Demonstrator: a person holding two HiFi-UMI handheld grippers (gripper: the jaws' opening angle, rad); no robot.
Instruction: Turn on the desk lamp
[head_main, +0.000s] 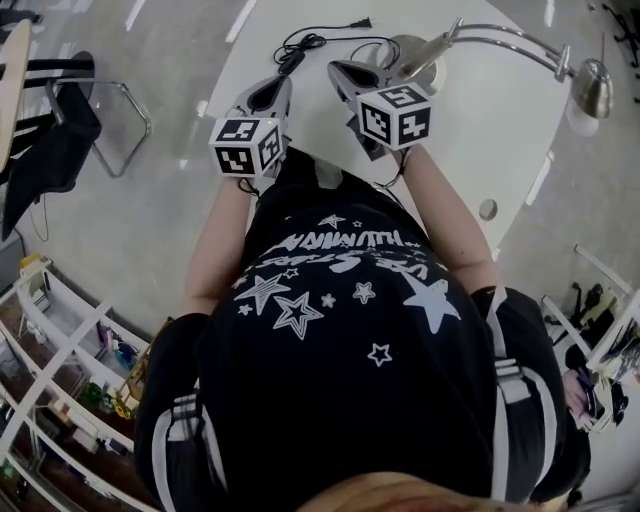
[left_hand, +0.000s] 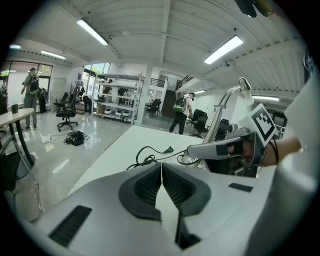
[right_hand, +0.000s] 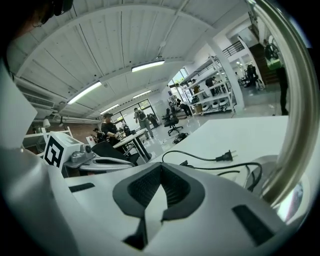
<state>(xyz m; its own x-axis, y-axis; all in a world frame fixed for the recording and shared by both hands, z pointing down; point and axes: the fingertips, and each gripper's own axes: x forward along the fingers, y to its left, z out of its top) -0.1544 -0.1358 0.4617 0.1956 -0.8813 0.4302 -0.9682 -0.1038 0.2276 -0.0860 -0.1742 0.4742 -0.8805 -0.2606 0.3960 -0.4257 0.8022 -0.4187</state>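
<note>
Head view: the lamp (head_main: 420, 52) stands on the white table (head_main: 480, 140), base just right of the right gripper (head_main: 338, 70). Its chrome arm arcs toward the table's edge. The left gripper (head_main: 283, 88) is alongside, by a black cord (head_main: 310, 42).

Left gripper view: jaws together, empty; lamp ahead-right.

Right gripper view: jaws together, empty; chrome stem close on the right. Shelving, chairs and people are behind.

L gripper (left_hand: 161, 167) jaws together, empty, black cord (left_hand: 148, 156) on white table (left_hand: 122, 145), R gripper (left_hand: 200, 150) beside lamp (left_hand: 224, 102)
</note>
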